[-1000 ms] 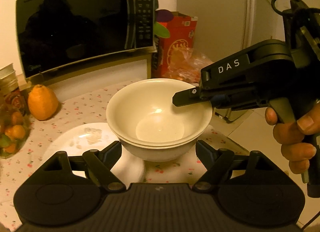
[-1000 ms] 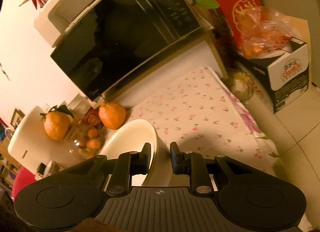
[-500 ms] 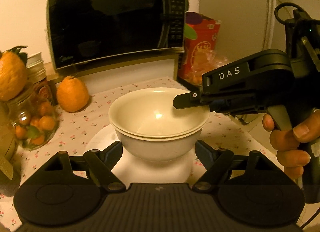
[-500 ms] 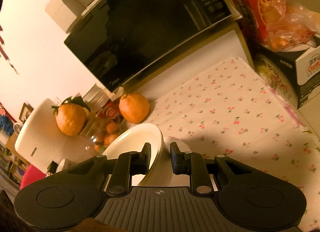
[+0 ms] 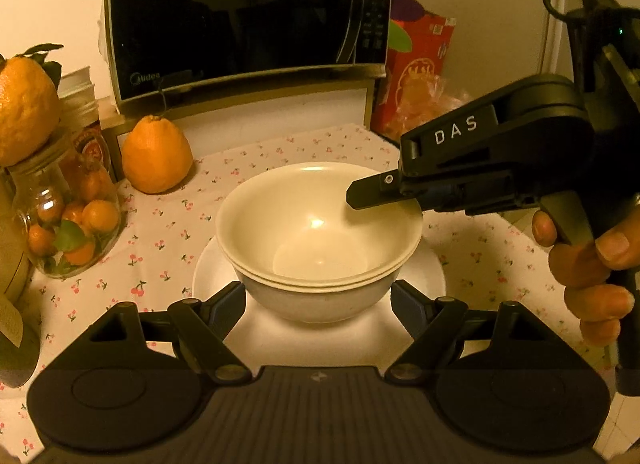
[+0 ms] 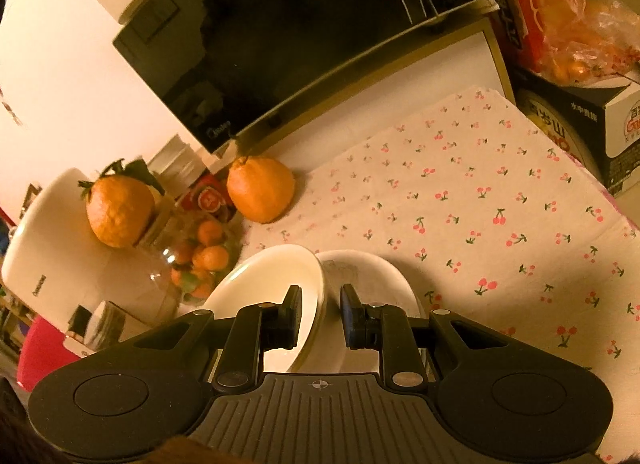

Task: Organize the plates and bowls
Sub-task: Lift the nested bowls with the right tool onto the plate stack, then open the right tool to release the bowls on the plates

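Note:
Two stacked cream bowls (image 5: 320, 240) stand on a white plate (image 5: 428, 264) on the cherry-print cloth. My left gripper (image 5: 318, 296) is open, its fingers apart on either side of the bowls' base. My right gripper (image 6: 320, 318) comes in from the right in the left wrist view (image 5: 368, 193), its jaws straddling the right rim of the bowls (image 6: 280, 276), one finger inside and one outside, with a small gap showing. The plate (image 6: 384, 276) shows beyond the rim in the right wrist view.
A black microwave (image 5: 240, 15) stands at the back. A large orange (image 5: 156, 155) lies before it, and a glass jar of small oranges (image 5: 68, 215) stands at the left with another orange (image 5: 24, 103) on top. A red carton (image 5: 420, 63) and boxes stand at the right.
The stacked bowls, carried by the right gripper, have come down onto the white plate. The right jaws have opened slightly around the rim. The left gripper has stayed open around the bowls.

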`<state>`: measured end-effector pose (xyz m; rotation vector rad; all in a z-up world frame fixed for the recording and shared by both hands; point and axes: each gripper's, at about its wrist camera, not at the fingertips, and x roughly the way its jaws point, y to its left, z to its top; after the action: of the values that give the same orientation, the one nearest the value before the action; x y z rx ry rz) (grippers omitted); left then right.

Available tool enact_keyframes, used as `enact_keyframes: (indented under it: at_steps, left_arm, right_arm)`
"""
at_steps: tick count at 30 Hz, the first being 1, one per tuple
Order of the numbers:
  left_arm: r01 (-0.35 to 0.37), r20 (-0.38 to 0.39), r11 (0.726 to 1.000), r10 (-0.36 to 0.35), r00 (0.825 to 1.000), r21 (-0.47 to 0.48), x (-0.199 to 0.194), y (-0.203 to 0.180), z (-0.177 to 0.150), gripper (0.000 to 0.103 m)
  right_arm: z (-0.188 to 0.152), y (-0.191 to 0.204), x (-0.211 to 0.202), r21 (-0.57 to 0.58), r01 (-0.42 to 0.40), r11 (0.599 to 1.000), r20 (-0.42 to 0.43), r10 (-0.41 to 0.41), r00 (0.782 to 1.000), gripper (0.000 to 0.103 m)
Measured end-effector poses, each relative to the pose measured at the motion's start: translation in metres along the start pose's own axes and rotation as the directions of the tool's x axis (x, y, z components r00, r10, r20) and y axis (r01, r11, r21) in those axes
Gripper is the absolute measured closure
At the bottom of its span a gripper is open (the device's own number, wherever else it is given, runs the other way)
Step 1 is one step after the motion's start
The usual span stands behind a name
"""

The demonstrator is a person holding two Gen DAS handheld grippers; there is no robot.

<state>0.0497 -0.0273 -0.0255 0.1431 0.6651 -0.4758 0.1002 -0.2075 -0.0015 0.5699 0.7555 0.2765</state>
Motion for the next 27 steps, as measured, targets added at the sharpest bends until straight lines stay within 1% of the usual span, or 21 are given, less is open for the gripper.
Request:
enact_keyframes:
  at_steps: [7, 11, 17, 20, 21, 22, 23, 24, 25, 27]
  left_arm:
    - [0.002, -0.038, 1.000, -0.002, 0.999, 0.002, 0.0072, 0.0050, -0.0046, 0.026]
    - [-0.002, -0.037, 1.000, 0.003, 0.999, 0.017, 0.0082, 0.0052, -0.0055, 0.026]
    - [0.000, -0.043, 1.000, 0.001, 0.999, 0.016, 0.0094, 0.0054, -0.0041, 0.026]
    - [0.007, -0.042, 1.000, -0.007, 0.999, 0.007, 0.0090, 0.0065, -0.0031, 0.021]
    - [0.010, -0.042, 1.000, -0.010, 0.999, 0.001, 0.0089, 0.0070, -0.0025, 0.016]
    - [0.012, -0.042, 1.000, -0.012, 0.999, -0.004, 0.0088, 0.0072, -0.0022, 0.013]
    - [0.014, -0.043, 1.000, -0.014, 0.999, -0.006, 0.0089, 0.0069, -0.0022, 0.013]
    - [0.016, -0.046, 1.000, -0.016, 0.999, -0.008, 0.0088, 0.0068, -0.0020, 0.012]
    - [0.018, -0.049, 1.000, -0.018, 0.999, -0.010, 0.0086, 0.0067, -0.0018, 0.011]
    - [0.017, -0.052, 1.000, -0.018, 0.998, -0.015, 0.0074, 0.0067, -0.0015, 0.009]
  right_arm:
    - [-0.0035, 0.0008, 0.0080, -0.009, 0.019, 1.000, -0.021, -0.019, 1.000, 0.083]
    - [-0.0042, 0.0023, 0.0092, -0.021, 0.030, 0.999, -0.023, -0.030, 0.999, 0.083]
    - [-0.0036, 0.0008, 0.0093, -0.006, 0.029, 1.000, -0.027, -0.029, 0.999, 0.081]
    - [-0.0031, 0.0004, 0.0086, 0.001, 0.027, 1.000, -0.028, -0.027, 0.999, 0.079]
    - [-0.0026, -0.0002, 0.0088, 0.008, 0.025, 1.000, -0.033, -0.024, 0.999, 0.079]
    - [-0.0020, -0.0007, 0.0090, 0.013, 0.023, 1.000, -0.037, -0.023, 0.999, 0.079]
    - [-0.0017, -0.0015, 0.0093, 0.020, 0.026, 0.999, -0.041, -0.025, 0.999, 0.077]
    - [-0.0010, -0.0027, 0.0094, 0.028, 0.028, 0.999, -0.044, -0.027, 0.999, 0.068]
    - [-0.0006, -0.0034, 0.0089, 0.034, 0.029, 0.999, -0.044, -0.028, 0.999, 0.064]
    - [0.0017, -0.0051, 0.0063, 0.045, 0.029, 0.999, -0.037, -0.028, 0.999, 0.051]
